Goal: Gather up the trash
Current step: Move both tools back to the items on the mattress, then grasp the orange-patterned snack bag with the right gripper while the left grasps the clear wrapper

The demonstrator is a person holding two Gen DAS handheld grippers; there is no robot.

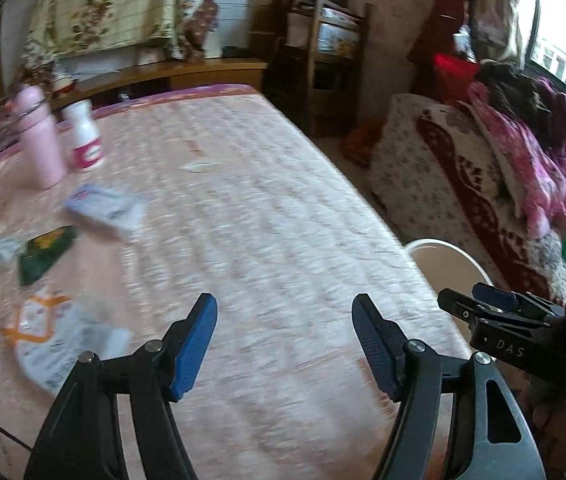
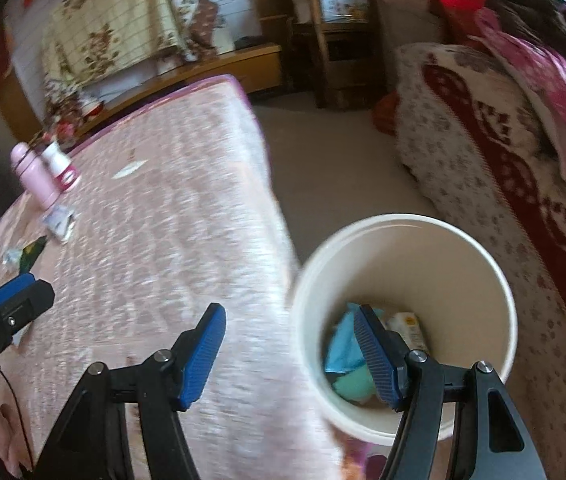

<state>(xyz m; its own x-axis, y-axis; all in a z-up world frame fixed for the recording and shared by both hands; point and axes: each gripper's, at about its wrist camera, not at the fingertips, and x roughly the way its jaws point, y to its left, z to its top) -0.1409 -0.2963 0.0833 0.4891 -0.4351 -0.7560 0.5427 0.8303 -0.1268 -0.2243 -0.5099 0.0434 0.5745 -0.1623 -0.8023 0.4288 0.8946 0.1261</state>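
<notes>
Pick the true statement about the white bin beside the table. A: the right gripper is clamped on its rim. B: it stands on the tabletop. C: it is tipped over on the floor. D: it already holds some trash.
D: the right wrist view looks into the upright white bin and shows blue and teal scraps at its bottom; the right gripper is open above it.

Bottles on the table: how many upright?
2. The pink bottle stands at the table's far left; the white bottle is right beside it. Others may be hidden outside both views.
</notes>
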